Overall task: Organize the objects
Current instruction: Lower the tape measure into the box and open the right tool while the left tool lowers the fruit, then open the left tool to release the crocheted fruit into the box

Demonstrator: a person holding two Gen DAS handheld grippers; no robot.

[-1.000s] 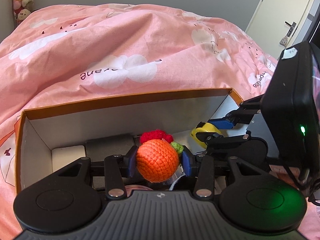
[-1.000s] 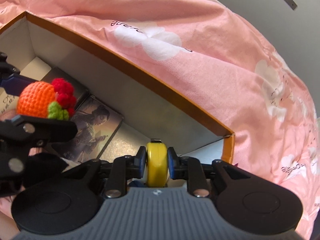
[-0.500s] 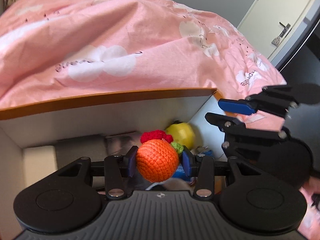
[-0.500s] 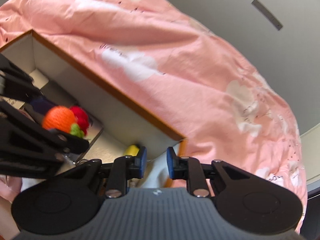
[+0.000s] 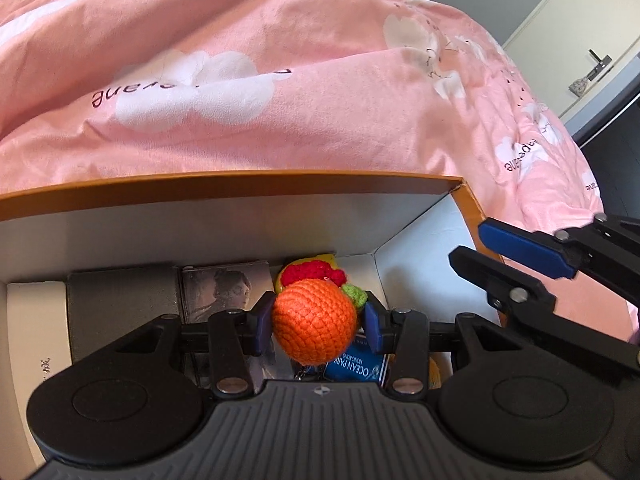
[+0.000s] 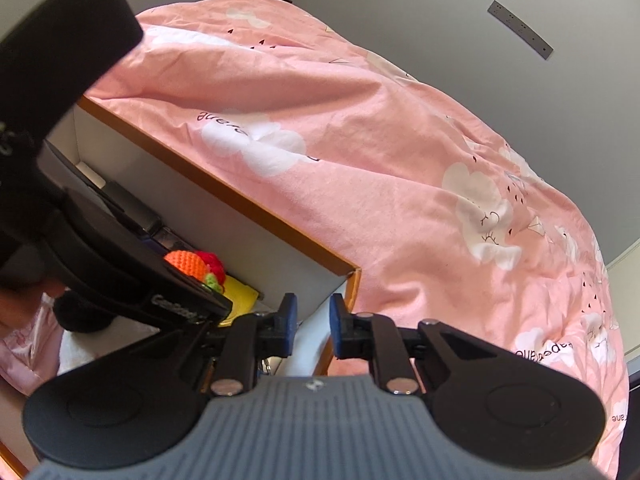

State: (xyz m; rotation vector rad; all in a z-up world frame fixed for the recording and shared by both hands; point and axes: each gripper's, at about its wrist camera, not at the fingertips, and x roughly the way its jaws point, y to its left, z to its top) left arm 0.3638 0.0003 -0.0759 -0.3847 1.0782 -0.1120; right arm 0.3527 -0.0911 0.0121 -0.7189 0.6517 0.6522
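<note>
Since a moment ago the right gripper [image 6: 312, 330] has let go of the yellow roll [image 6: 239, 294], which now lies in the far right corner of the orange-rimmed box [image 5: 240, 184] on the bed, and has pulled back up over the box's corner. Its jaws have just been closing, with a narrow empty gap between them. Meanwhile the left gripper [image 5: 316, 322] has pushed deeper over the box, its blue pads pinching a crocheted orange ball [image 5: 314, 326] that hangs above cards and a blue packet [image 5: 356, 366] on the box floor. To place it well, I judge the ball should go lower, clear of the yellow roll, before the jaws spread, so it cannot bounce out onto the pink duvet [image 5: 280, 80].
</note>
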